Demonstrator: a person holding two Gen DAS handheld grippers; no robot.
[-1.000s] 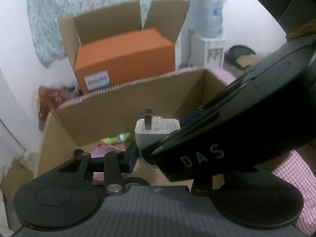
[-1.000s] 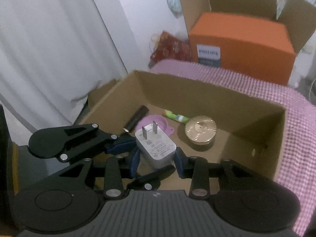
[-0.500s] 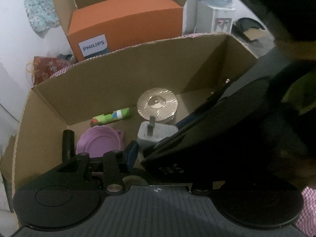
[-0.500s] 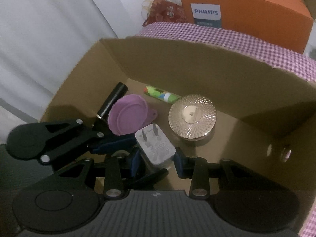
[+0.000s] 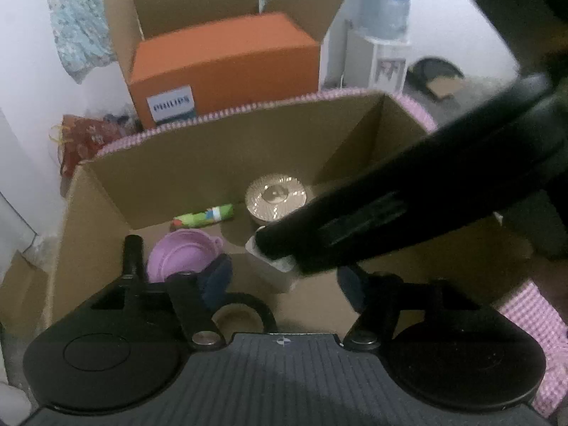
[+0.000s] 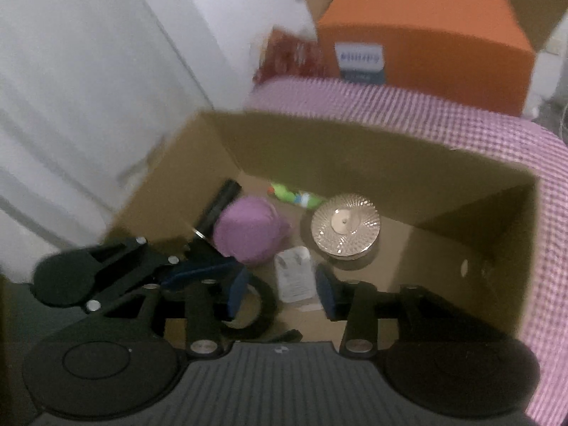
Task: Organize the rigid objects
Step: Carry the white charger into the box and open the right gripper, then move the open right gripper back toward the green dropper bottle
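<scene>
Releasing is the step in hand: low in the right wrist view the right gripper [image 6: 280,291] has its jaws opening, and the white charger [image 6: 294,278] lies on the floor of the cardboard box [image 6: 355,142] between the blue pads [image 6: 325,293] with a gap on both sides, so it looks let go and no longer gripped. The left gripper [image 5: 284,280], low in the left wrist view, is also opening its jaws with nothing pressed between them; the charger [image 5: 273,269] sits just beyond them, partly covered by the dark body of the other tool crossing from the right edge. The next move, as I judge it, calls for lifting both grippers straight up and clear without nudging the charger, then going for whatever rigid item is left outside the box; none shows here. Just under the left pad of each tool lies a black ring [image 6: 248,305]. A little farther, left of centre, rest a purple lid [image 6: 248,230] and a black cylinder [image 6: 220,206]; right of them is a round gold tin [image 6: 346,225], near the charger but apart from it. Against the far wall lies a green tube [image 6: 291,195]. These crowd the box floor and narrow the way out. Beyond the box runs a pink checked cloth [image 6: 390,103], and at the upper right stands an orange carton [image 6: 426,35].
</scene>
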